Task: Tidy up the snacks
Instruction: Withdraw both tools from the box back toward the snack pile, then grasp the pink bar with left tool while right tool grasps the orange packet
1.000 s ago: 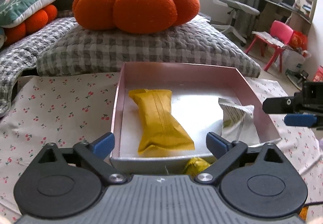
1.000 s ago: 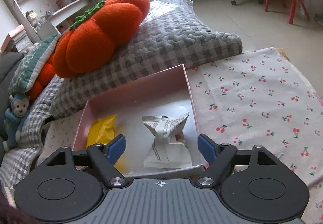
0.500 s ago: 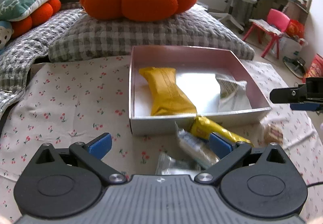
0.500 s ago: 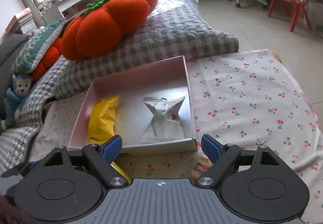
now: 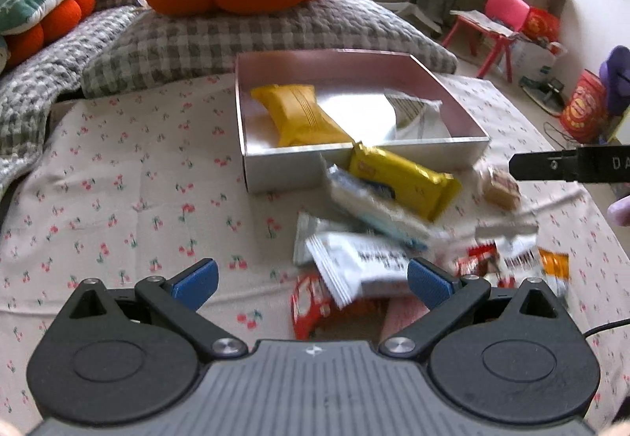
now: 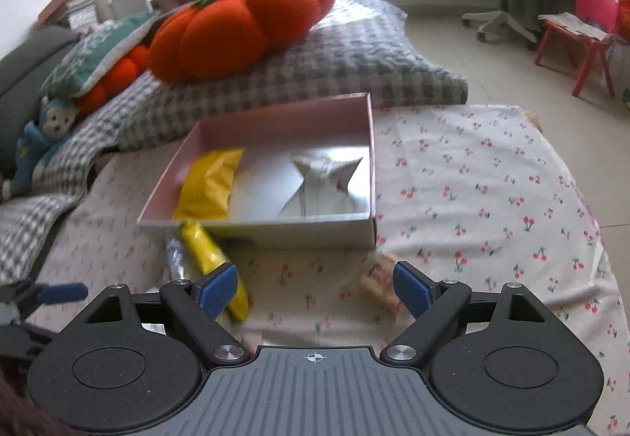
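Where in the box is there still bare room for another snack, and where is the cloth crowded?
The pink box has bare floor between the yellow packet and the white packet. The cherry cloth left of the box is bare. The loose snack pile crowds the cloth before the box's front wall.

We see both grippers drawn back from the pink box (image 5: 354, 164); a second ago its floor filled each view, now it sits farther off; a loose pile of snacks (image 5: 378, 215) on the cherry-print cloth (image 5: 138, 176) has come into sight before it; the right gripper (image 6: 315, 286) has just been widening its jaws, nothing between them; a small wrapped biscuit, perhaps (image 6: 380, 282), now shows beside its right pad.
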Available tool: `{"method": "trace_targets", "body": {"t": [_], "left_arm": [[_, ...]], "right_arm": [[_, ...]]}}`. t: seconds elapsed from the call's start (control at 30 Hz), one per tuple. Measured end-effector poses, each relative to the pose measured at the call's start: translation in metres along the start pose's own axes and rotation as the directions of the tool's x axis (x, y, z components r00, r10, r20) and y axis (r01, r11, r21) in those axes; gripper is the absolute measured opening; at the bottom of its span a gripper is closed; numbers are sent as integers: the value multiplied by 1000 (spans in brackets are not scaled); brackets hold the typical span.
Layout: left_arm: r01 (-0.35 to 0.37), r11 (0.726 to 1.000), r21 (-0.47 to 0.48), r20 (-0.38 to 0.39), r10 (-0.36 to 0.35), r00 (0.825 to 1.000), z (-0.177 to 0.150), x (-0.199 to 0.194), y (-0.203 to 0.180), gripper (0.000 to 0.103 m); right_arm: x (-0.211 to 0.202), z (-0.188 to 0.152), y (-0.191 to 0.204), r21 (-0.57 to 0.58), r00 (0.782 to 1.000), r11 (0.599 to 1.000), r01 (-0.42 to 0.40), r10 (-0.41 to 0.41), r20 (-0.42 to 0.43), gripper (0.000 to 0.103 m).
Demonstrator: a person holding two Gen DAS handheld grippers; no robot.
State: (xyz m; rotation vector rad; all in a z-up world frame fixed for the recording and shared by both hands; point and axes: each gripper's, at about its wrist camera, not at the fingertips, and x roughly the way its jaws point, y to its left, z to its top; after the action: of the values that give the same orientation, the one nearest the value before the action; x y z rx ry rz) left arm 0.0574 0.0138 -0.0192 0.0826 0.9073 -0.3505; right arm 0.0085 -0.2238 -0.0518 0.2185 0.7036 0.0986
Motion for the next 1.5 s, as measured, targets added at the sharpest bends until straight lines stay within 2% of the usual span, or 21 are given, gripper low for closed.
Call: {"method": "trace_targets", "body": {"t": [0.3, 0.4, 0.7, 0.83, 0.93, 1.07, 1.1, 1.23, 1.3, 1.5], "left_arm": [[63, 998, -22, -5, -63, 998, -27, -5, 4, 103], [89, 996, -29, -12, -90, 996, -36, -4, 2, 103], [154, 987, 42, -13, -154, 988, -49, -1, -19, 103], [170, 984, 54, -20, -169, 985, -52, 2, -26, 102], [176, 982, 64, -25, -175, 984, -54, 4, -30, 102], [177, 982, 69, -29, -176, 984, -56, 6, -34, 101], [177, 982, 68, -30, -176, 984, -56, 6, -34, 100], [183, 981, 65, -27, -182, 983, -55, 6, -36, 98], [188, 980, 60, -27, -186, 982, -55, 7, -37, 95], [195, 979, 56, -31, -194, 981, -53, 9, -38, 84]], "right_arm": [[-21, -31, 1, -124, 1000, 992, -24, 26, 14, 89], [-25, -40, -4, -157, 1000, 987, -19, 22, 15, 95], [-27, -70, -18, -265, 1000, 964, -12, 9, -13, 95], [-25, -80, -21, -351, 998, 935, -44, 28, -51, 96], [-21, -90, -23, -433, 994, 898, -79, 37, -106, 96], [-12, -100, -31, -506, 991, 860, -67, -2, -135, 96], [-11, -101, -34, -510, 992, 858, -57, -10, -127, 100], [-8, -95, -45, -486, 994, 874, -29, -28, -109, 100], [-6, -91, -49, -476, 995, 879, 11, -57, -83, 100], [-1, -83, -61, -437, 992, 896, 72, -111, -63, 100]]}}
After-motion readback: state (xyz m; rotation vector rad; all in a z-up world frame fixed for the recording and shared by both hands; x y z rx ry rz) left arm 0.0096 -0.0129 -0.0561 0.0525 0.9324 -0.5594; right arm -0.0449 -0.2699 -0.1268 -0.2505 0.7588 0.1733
